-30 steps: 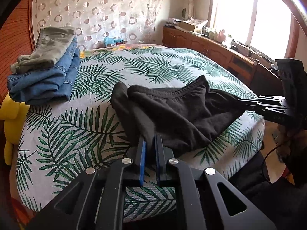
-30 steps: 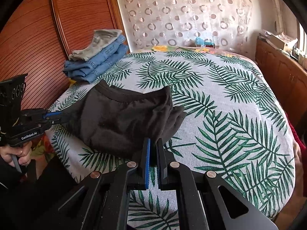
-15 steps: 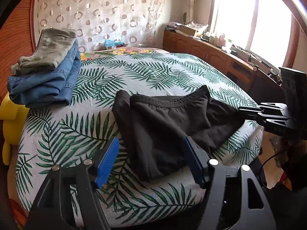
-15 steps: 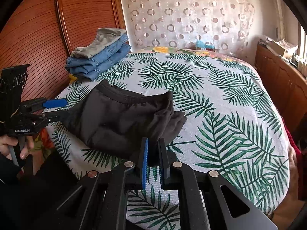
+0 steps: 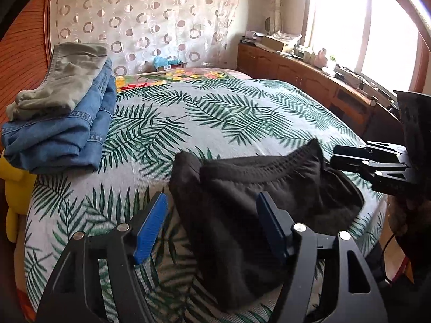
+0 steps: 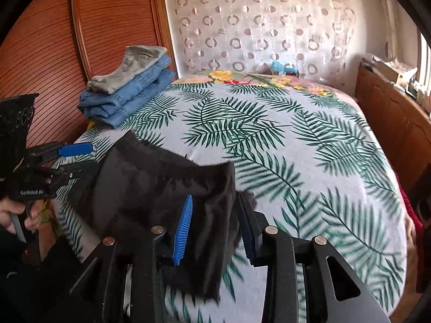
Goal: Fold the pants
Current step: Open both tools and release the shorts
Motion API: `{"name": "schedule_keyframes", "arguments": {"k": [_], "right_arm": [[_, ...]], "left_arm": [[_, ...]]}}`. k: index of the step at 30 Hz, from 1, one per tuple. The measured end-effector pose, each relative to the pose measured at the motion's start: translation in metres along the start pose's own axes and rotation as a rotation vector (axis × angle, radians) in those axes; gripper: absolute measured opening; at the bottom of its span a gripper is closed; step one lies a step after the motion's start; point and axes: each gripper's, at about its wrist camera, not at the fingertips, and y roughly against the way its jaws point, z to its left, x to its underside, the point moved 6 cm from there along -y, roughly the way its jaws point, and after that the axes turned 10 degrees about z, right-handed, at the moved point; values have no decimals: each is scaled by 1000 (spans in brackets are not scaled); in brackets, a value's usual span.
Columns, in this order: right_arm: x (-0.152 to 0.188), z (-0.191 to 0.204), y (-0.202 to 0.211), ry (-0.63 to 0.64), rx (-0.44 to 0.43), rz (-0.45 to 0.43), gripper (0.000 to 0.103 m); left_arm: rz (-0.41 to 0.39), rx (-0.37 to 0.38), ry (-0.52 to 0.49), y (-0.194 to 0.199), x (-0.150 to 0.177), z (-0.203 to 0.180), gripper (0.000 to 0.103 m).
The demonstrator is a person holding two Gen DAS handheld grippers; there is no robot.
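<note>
Black soft-knit pants (image 5: 258, 193) lie bunched on the leaf-print bedspread (image 5: 221, 113), directly ahead of both grippers, elastic waistband on the far side. Left gripper (image 5: 212, 223): jaws spread wide, blue pads clear of cloth, fabric lying between them. Right gripper (image 6: 215, 226): jaws have just been opening, part-spread; the pants' edge hangs between the pads, apparently no longer pinched. Folded blue denim jeans (image 5: 67, 137) with grey-green trousers (image 5: 64, 80) on top sit far ahead-left of the left gripper. Judgement: release step. Draw both grippers straight back without snagging the cloth, then check the fold lies flat before re-gripping.
</note>
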Motion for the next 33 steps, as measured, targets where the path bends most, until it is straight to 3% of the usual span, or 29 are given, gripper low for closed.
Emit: {"name": "schedule_keyframes", "arguments": {"k": [6, 11, 15, 21, 24, 26, 30, 33], "right_arm": [[-16, -7, -30, -47, -5, 51, 35], [-22, -8, -35, -42, -12, 49, 7], [-25, -14, -28, -61, 46, 2, 6], [-19, -14, -30, -63, 44, 26, 6], [-16, -14, -28, -60, 52, 37, 12], [-13, -14, -25, -50, 64, 51, 21], [-1, -12, -18, -51, 53, 65, 49], [7, -12, -16, -52, 51, 81, 50]], "left_arm": [[9, -19, -5, -15, -11, 10, 70], [23, -15, -5, -24, -12, 13, 70], [37, -12, 2, -31, -14, 15, 70], [62, -8, 0, -42, -10, 18, 70], [67, -2, 0, -43, -9, 18, 70], [72, 1, 1, -45, -9, 18, 70], [73, 2, 6, -46, -8, 17, 70], [79, 9, 11, -47, -9, 17, 71]]}}
